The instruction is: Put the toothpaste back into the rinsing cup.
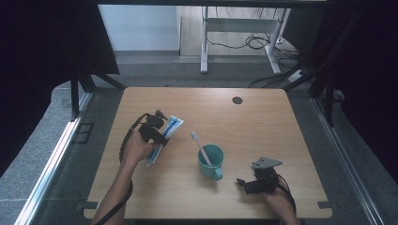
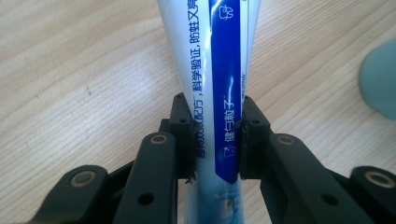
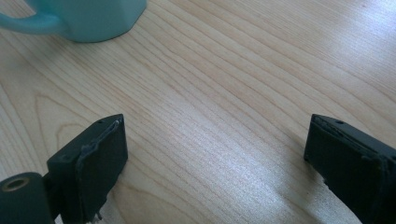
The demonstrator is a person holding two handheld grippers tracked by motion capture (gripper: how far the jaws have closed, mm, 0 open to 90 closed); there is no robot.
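toothpaste tube (image 2: 219, 93) | Chinese print: dark blue on white "科学验证,防蛀", partly cut off | white on blue band "健白漱子", uncertain | small tooth icons | no brand legible

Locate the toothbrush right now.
In the high view the toothbrush stands in the teal mug near the table's middle, its head leaning up and left toward the toothpaste tube clamped in the left gripper.
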